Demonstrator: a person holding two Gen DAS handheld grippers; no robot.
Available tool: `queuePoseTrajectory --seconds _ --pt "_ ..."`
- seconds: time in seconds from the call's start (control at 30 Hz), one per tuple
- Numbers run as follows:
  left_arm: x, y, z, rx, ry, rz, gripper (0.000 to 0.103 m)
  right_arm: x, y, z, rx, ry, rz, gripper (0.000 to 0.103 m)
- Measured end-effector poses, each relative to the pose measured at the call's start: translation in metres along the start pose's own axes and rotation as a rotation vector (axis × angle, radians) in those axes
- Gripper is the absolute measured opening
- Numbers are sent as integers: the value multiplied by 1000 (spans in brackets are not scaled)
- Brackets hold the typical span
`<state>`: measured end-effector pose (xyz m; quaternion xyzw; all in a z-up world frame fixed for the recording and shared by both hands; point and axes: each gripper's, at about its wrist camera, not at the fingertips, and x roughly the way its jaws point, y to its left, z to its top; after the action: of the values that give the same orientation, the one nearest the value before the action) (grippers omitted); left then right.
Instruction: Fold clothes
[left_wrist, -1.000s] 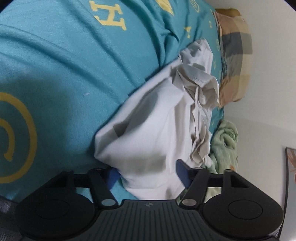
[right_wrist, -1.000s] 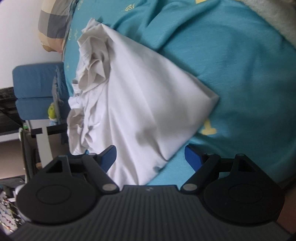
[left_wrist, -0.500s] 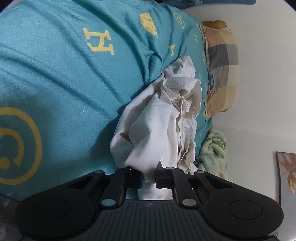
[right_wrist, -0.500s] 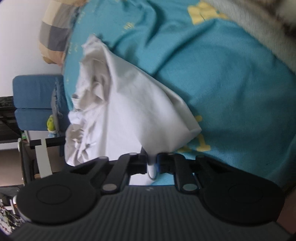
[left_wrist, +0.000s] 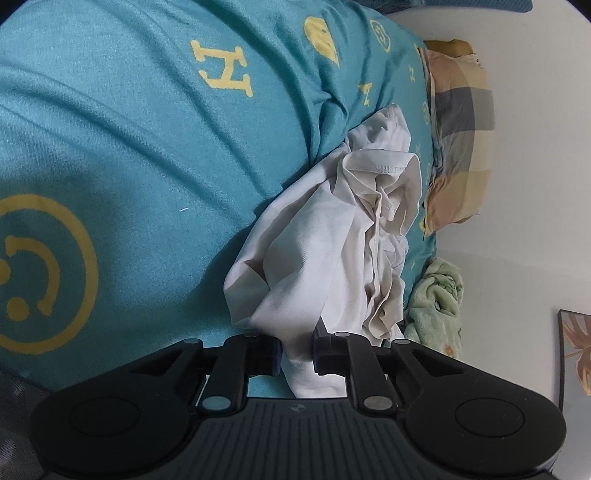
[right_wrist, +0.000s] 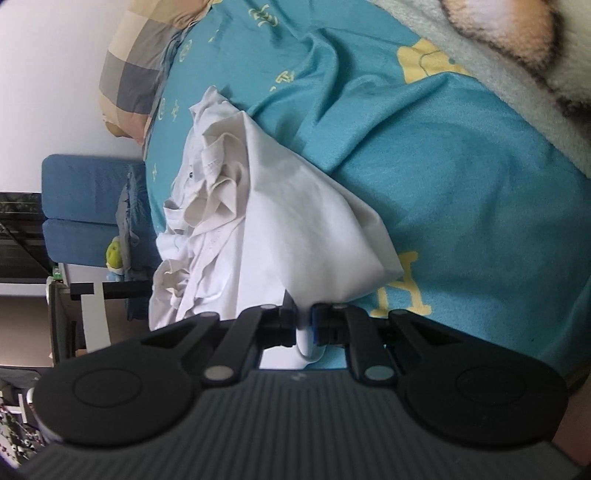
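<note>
A crumpled white garment (left_wrist: 325, 229) lies on a teal bed cover (left_wrist: 129, 147) printed with yellow letters and symbols. My left gripper (left_wrist: 297, 350) pinches a bunched edge of it between its pads, and its jaws are opening slightly with the cloth still between them. Seen from the right wrist, the same white garment (right_wrist: 280, 221) fans away over the teal cover (right_wrist: 461, 184). My right gripper (right_wrist: 303, 325) is shut on a narrow fold of its near edge. The garment's far end is a heap of wrinkles and hems.
A checked pillow (left_wrist: 461, 129) lies at the head of the bed against a white wall, with a pale green cloth (left_wrist: 436, 295) beside the bed's edge. A blue sofa (right_wrist: 85, 206) stands beyond the bed. A fluffy blanket (right_wrist: 480, 44) covers the far corner.
Both grippers were open around the garment's near edge a second ago. Both have since closed on the cloth, and it has gathered into folds and lifted a little at each grip.
</note>
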<state>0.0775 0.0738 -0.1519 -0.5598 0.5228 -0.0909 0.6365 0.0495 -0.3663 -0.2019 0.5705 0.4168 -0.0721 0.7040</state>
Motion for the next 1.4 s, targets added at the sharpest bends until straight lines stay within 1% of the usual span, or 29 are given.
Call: queuePoseTrajectory --seconds 0.23,0.37,0.43,0.5,0.53,0.57,0.67,0.7,0.73,0.8,0.87,0.9,0.93,0.97,1.03,1.07,1.13,1.2,1.23,1.3,1.33,1.37,1.4 --pt "8 4 3 -31 23 8 16 4 -2 0 9 4 -31 10" --pt "10 7 4 -48 31 20 22 5 -2 0 6 0 -35 10" --pt "10 9 4 -55 32 27 23 5 -1 0 7 -1 -38 10" --pt "10 10 5 -58 32 36 32 5 -1 0 6 -3 -40 10" --pt "10 11 5 -60 32 42 43 5 0 0 5 -5 -40 10" --pt "10 12 5 -59 27 53 50 5 0 0 5 -6 -40 10" --pt "8 15 4 -74 -2 99 53 3 -2 0 10 -8 -33 10" --pt "8 18 5 -90 0 104 53 1 -3 0 15 -11 -24 10" --pt "9 21 6 -104 6 91 53 -1 -5 1 20 -15 -15 10" --pt "10 22 7 -109 5 74 51 -7 -4 1 15 -37 3 10" --pt "12 21 8 -101 1 66 45 -13 -1 0 3 -58 22 9" --pt "13 20 9 -97 -1 62 40 -14 0 0 1 -64 28 9" --pt "13 20 9 -92 -6 55 28 -15 0 0 1 -68 30 9" --pt "13 19 9 -87 -12 47 21 -15 -1 0 6 -64 28 9" --pt "12 17 8 -76 -24 33 14 -13 -4 -1 22 -52 21 9" --pt "10 16 7 -64 -41 28 13 -12 -6 -1 37 -39 15 11" --pt "8 14 5 -45 -53 12 12 -6 -7 -1 48 6 -20 11" --pt "5 11 4 -33 -63 -1 11 0 -7 -2 51 54 -49 14" --pt "4 10 4 -29 -66 -7 11 4 -7 -3 55 80 -46 16" --pt "1 8 3 -21 -72 -21 11 11 -7 -6 61 123 -34 37" --pt "1 8 4 -23 -71 -24 11 15 -7 -7 64 143 -29 43" --pt "1 8 4 -26 -70 -27 11 18 -6 -9 68 169 -9 55" --pt "0 8 4 -28 -70 -30 11 22 -6 -11 73 194 13 62"
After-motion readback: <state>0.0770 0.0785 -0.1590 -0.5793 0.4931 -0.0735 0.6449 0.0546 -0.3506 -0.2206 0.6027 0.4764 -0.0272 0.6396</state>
